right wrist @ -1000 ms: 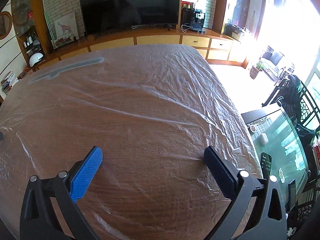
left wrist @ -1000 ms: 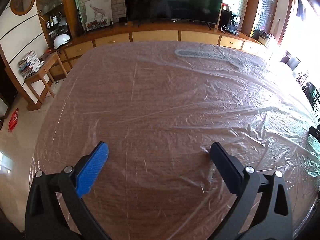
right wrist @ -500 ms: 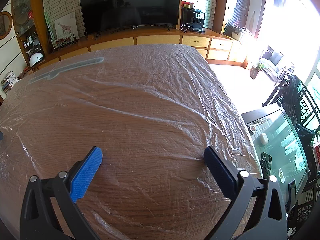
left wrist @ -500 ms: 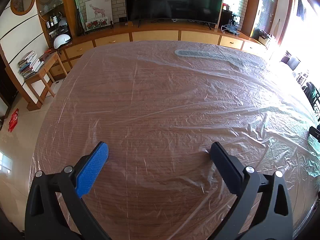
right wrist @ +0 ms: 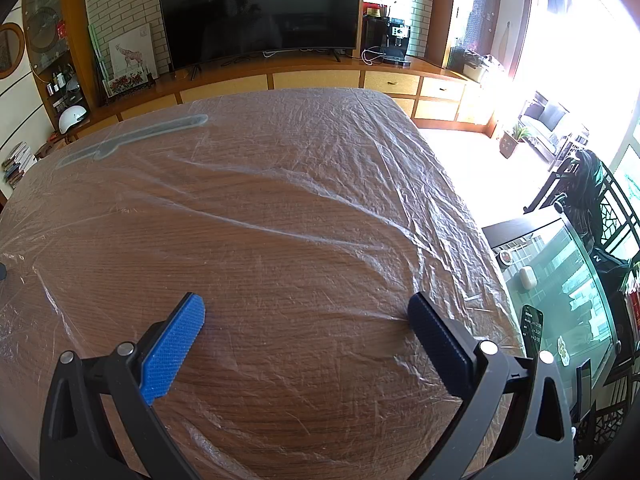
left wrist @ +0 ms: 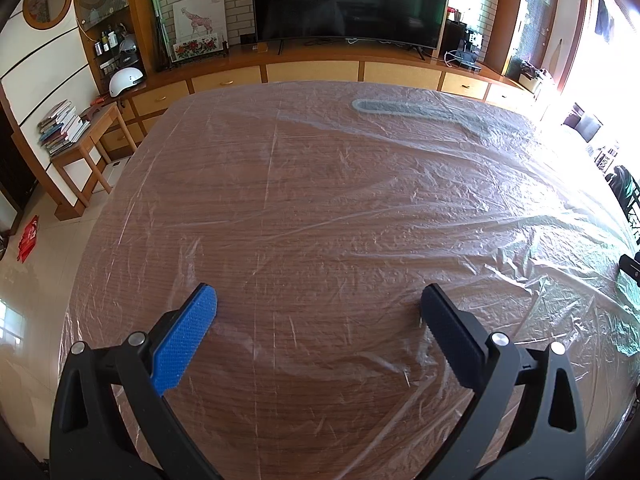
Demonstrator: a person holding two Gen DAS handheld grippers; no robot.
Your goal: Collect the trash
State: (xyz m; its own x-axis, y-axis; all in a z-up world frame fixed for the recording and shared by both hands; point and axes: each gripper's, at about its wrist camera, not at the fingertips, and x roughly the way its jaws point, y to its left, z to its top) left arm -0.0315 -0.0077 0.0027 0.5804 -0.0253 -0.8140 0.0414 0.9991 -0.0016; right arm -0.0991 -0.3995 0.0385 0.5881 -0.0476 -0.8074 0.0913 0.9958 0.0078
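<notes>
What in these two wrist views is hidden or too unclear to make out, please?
- Grey strip at the table's far end: veiled by the plastic sheet, left wrist view; identity unclear.
- Right gripper: cut off by the right edge, left wrist view.
- Room beyond the window: washed out by glare, right wrist view.

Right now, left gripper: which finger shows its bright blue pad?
On the left gripper, the finger at picture left: its dotted pad faces the camera, bright blue. The other finger looks dark navy, angled away.

Sharp fisheye views; daylight blows out the right, glaring off plastic sheet [left wrist: 440, 208].
</notes>
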